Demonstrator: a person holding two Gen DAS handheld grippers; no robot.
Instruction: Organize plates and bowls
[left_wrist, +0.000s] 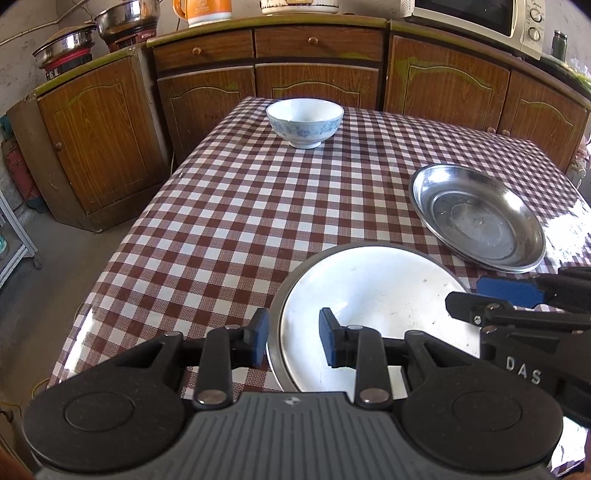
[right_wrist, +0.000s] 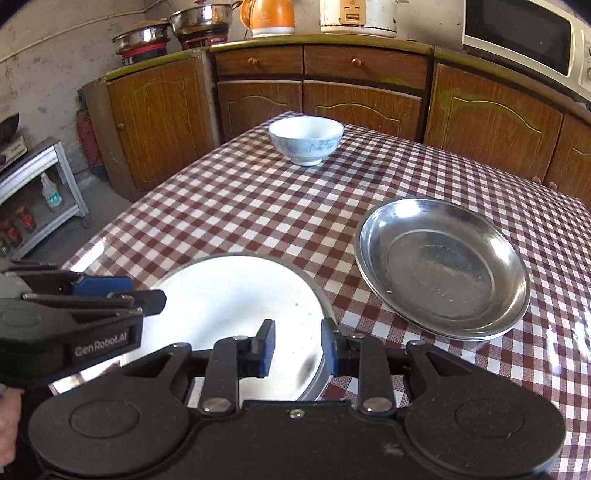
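Steel, glaring white in the sun, is the near plate in the left wrist view, lying on the checked tablecloth at the table's near edge. The left gripper straddles that plate's left rim, one pad outside and one inside; its jaws stand apart and neither pad visibly presses the metal. A second steel plate sits flat to the right, near but apart from the first. A white bowl with a blue pattern stands upright at the far end, well apart from both. The right gripper enters from the right over the near plate's edge.

From the right wrist view, the right gripper straddles the right rim of the bright plate, jaws apart with the rim between the pads and no clamping seen. The left gripper reaches in from the left. The duller plate lies just right of it, the bowl beyond.

Judgement: the step in hand appears to be seating this plate or taking hold of it. Done well, both pads would meet the rim squarely, both sides lifting level, since the thin polished metal looks likely to slip or tip
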